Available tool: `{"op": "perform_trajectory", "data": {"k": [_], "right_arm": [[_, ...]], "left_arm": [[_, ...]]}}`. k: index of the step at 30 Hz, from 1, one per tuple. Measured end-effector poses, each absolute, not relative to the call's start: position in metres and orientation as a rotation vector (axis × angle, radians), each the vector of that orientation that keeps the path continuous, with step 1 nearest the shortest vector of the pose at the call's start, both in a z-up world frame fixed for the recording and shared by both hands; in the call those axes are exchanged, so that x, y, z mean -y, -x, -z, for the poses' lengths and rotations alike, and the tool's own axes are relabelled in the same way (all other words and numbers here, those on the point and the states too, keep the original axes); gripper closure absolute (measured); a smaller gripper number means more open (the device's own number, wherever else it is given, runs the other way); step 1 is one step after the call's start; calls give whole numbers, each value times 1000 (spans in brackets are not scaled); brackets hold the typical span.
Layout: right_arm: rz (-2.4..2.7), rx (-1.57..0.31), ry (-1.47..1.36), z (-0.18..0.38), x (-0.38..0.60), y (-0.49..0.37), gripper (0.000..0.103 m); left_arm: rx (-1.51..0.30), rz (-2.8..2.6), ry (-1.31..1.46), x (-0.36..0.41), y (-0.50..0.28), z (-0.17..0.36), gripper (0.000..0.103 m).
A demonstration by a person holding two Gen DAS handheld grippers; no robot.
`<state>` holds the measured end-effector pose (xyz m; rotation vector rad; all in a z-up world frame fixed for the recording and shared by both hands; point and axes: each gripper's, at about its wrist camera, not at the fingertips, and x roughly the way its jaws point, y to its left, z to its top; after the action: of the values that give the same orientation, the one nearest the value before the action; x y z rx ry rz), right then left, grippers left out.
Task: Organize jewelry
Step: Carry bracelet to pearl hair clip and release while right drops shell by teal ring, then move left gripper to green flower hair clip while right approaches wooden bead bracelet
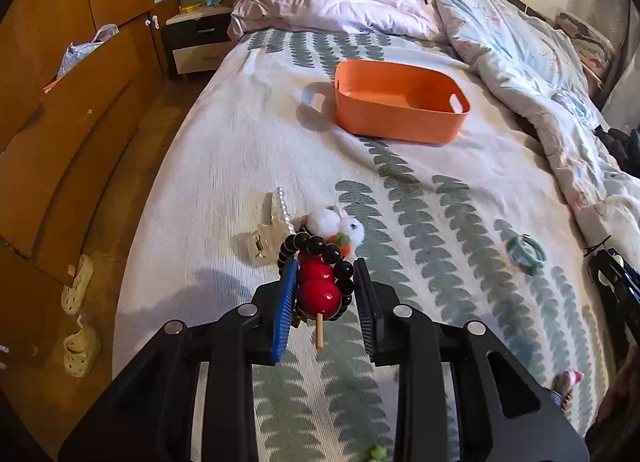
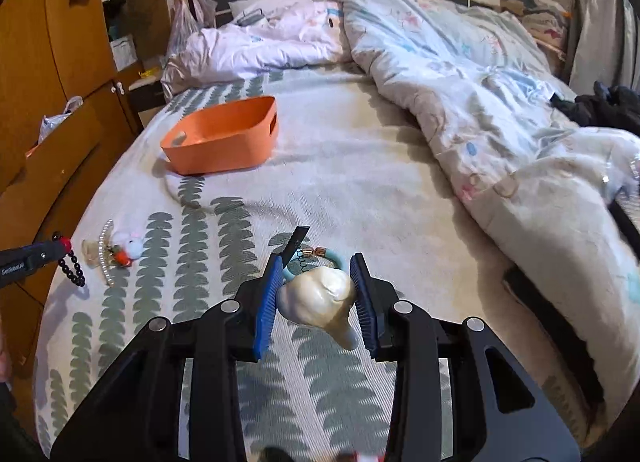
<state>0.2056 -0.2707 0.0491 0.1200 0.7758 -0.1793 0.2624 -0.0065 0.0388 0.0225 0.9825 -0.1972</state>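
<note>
My left gripper point(image 1: 326, 294) is shut on a red glossy bead ornament on a wooden stick point(image 1: 318, 290), with a black bead bracelet point(image 1: 316, 246) looped around it. Just beyond it on the bedsheet lie a pearl hair clip point(image 1: 276, 222) and a white fluffy bunny piece point(image 1: 340, 224). My right gripper point(image 2: 316, 294) is shut on a cream pearly clip point(image 2: 320, 300). A teal hair tie point(image 2: 334, 260) and a black clip point(image 2: 298, 240) show right behind its fingertips; I cannot tell whether they are held. The orange basket point(image 1: 400, 102) point(image 2: 224, 138) stands open further up the bed.
A crumpled duvet point(image 2: 480, 102) covers the right side of the bed. The bed's left edge drops to a wooden floor with slippers point(image 1: 78, 286) beside orange wardrobes point(image 1: 60, 62). A nightstand point(image 1: 196, 38) stands at the head. The left gripper point(image 2: 36, 258) shows at the left edge of the right wrist view.
</note>
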Motion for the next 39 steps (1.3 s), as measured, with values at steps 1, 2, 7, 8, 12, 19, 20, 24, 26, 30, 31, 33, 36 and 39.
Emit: {"op": "perform_trajectory", "data": {"k": [1, 2, 7, 8, 12, 19, 20, 24, 26, 30, 31, 33, 36, 39], "right_arm": [[176, -787, -123, -44, 272, -211, 67], [177, -792, -121, -40, 272, -215, 67], [168, -829, -117, -23, 276, -232, 67], [166, -834, -125, -20, 278, -235, 67], [165, -857, -144, -14, 284, -244, 67], [164, -922, -202, 2, 299, -251, 67], [170, -923, -212, 3, 301, -251, 66], [173, -945, -229, 5, 305, -251, 64], [177, -943, -223, 4, 306, -251, 64], [186, -924, -222, -4, 306, -248, 62], [189, -915, -223, -6, 307, -246, 60], [189, -895, -229, -14, 309, -241, 54], [190, -864, -253, -25, 314, -229, 45], [185, -837, -262, -37, 314, -216, 42]], "left_arm": [[-988, 193, -21, 5, -266, -34, 74], [-990, 190, -18, 3, -269, -31, 74], [-1006, 173, -27, -1, -282, -14, 74], [-1012, 171, -28, -1, -283, -11, 74], [-1026, 162, -45, 1, -284, -2, 73], [-992, 131, -68, 2, -280, -4, 57], [-989, 130, -69, 2, -280, -5, 56], [-985, 123, -73, 1, -280, -7, 55], [-991, 122, -73, 1, -279, -7, 55], [-977, 117, -70, 1, -275, -10, 48], [-970, 113, -70, 0, -274, -12, 48], [-956, 109, -70, 0, -270, -17, 47], [-939, 100, -66, -1, -263, -24, 39], [-914, 92, -67, -2, -250, -33, 36]]}}
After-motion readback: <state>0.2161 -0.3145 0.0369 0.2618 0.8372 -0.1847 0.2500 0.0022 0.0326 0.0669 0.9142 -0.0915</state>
